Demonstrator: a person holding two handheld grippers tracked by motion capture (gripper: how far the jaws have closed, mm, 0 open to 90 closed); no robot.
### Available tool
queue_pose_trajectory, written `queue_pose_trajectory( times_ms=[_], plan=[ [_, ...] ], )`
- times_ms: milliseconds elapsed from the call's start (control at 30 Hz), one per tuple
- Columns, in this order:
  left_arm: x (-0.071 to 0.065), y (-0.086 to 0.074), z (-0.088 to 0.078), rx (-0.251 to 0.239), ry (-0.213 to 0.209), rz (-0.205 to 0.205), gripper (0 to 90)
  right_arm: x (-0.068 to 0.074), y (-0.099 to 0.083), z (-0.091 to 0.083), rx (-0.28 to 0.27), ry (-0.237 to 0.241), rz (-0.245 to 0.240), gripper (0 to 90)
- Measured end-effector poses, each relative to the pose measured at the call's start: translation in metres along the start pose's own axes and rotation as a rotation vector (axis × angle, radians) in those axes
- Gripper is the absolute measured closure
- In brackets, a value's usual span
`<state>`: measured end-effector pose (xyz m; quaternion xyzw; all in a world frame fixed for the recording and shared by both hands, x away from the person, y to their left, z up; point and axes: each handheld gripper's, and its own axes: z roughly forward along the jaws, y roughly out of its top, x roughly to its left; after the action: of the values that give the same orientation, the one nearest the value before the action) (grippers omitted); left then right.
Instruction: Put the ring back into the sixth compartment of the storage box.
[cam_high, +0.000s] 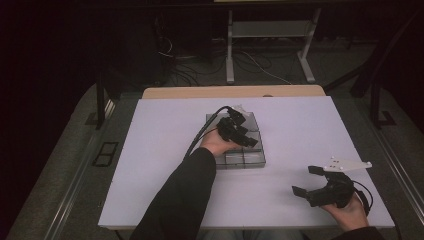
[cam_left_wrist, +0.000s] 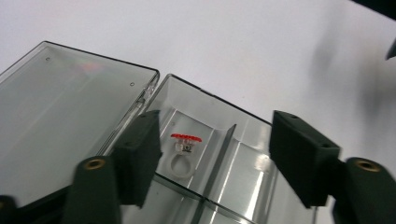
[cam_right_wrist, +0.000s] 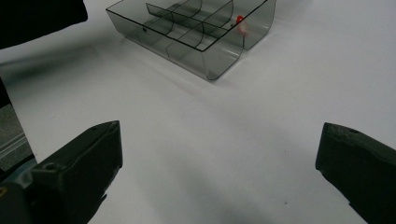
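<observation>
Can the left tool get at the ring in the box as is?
Probably yes: the left tool hangs open above the ring, the lid lies flipped aside, though the divider beside it leaves tight room.

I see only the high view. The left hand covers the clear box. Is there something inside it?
Observer: Yes. In the left gripper view a small white ring with a red top lies in a corner compartment of the clear divided box.
Operator: Is the left tool holding it?
Observer: No. The left tool is open, its jaws spread above the box, and the ring lies between them, untouched.
Operator: Is the lid closed?
Observer: No. The lid is folded open and lies flat beside the box.
Operator: And the right tool?
Observer: The right tool is open over bare white table, apart from the box.
</observation>
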<state>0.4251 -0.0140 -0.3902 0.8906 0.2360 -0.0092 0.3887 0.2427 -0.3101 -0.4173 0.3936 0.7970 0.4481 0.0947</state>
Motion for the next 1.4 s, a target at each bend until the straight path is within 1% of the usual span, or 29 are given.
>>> queue_pose_trajectory(
  times_ms=[67, 100, 133, 167, 233, 267, 333, 367, 433, 500, 567, 833, 867, 1067, 1100, 1233, 1367, 1400],
  plan=[
    [-0.002, 0.000, -0.005, 0.001, 0.005, -0.015, 26.1, 0.000, 0.000, 0.000, -0.001, -0.001, 0.001, 0.2],
    [-0.003, 0.000, -0.006, -0.007, 0.013, -0.017, 22.2, -0.001, 0.000, 0.000, -0.002, -0.001, -0.003, 0.2],
    [-0.003, 0.000, -0.008, -0.012, 0.018, 0.000, 20.7, -0.001, 0.000, 0.000, -0.002, -0.002, -0.001, 0.2],
    [-0.004, 0.000, -0.011, -0.015, 0.020, -0.001, 20.7, -0.001, 0.000, 0.000, -0.002, -0.002, -0.001, 0.2],
    [-0.006, -0.002, -0.015, -0.023, 0.015, -0.007, 17.4, -0.001, 0.000, 0.000, -0.002, -0.003, 0.002, 0.2],
    [-0.007, -0.003, -0.017, -0.020, 0.014, -0.004, 15.4, -0.001, 0.000, 0.000, -0.002, -0.004, 0.002, 0.2],
    [-0.009, -0.005, -0.022, -0.029, 0.018, -0.003, 12.9, -0.001, 0.000, 0.000, 0.000, -0.002, 0.005, 0.2],
    [-0.009, -0.005, -0.025, -0.033, 0.018, -0.002, 10.6, -0.001, 0.000, 0.000, 0.002, -0.003, 0.006, 0.2],
    [-0.011, -0.007, -0.029, -0.043, 0.023, -0.012, 5.0, 0.000, -0.001, 0.000, 0.004, -0.002, 0.004, 0.2],
    [-0.013, -0.009, -0.033, -0.045, 0.035, -0.013, 0.0, 0.000, -0.001, 0.001, 0.006, -0.002, 0.004, 0.2],
    [-0.015, -0.011, -0.036, -0.056, 0.042, -0.023, 0.0, 0.000, -0.001, 0.001, 0.009, -0.001, 0.005, 0.2],
    [-0.020, -0.023, -0.052, -0.080, 0.049, -0.019, 0.0, 0.000, -0.001, 0.002, 0.010, -0.002, -0.002, 0.2],
    [-0.021, -0.024, -0.054, -0.078, 0.051, -0.011, 0.0, 0.000, -0.001, 0.002, 0.011, -0.001, -0.002, 0.2],
    [-0.031, -0.034, -0.067, -0.093, 0.051, 0.003, 0.0, 0.000, -0.001, 0.002, 0.012, -0.003, -0.001, 0.2],
    [-0.033, -0.036, -0.068, -0.086, 0.052, 0.006, 0.0, 0.000, -0.001, 0.002, 0.013, -0.003, 0.000, 0.2],
    [-0.041, -0.045, -0.076, -0.075, 0.060, 0.025, 0.0, 0.000, -0.002, 0.003, 0.015, -0.003, -0.004, 0.2],
    [-0.046, -0.057, -0.084, -0.085, 0.066, 0.020, 0.0, 0.002, -0.001, 0.004, 0.027, 0.002, 0.007, 0.2],
    [-0.047, -0.060, -0.087, -0.091, 0.069, 0.015, 0.0, 0.001, -0.001, 0.005, 0.023, -0.002, -0.002, 0.2]
  ],
)
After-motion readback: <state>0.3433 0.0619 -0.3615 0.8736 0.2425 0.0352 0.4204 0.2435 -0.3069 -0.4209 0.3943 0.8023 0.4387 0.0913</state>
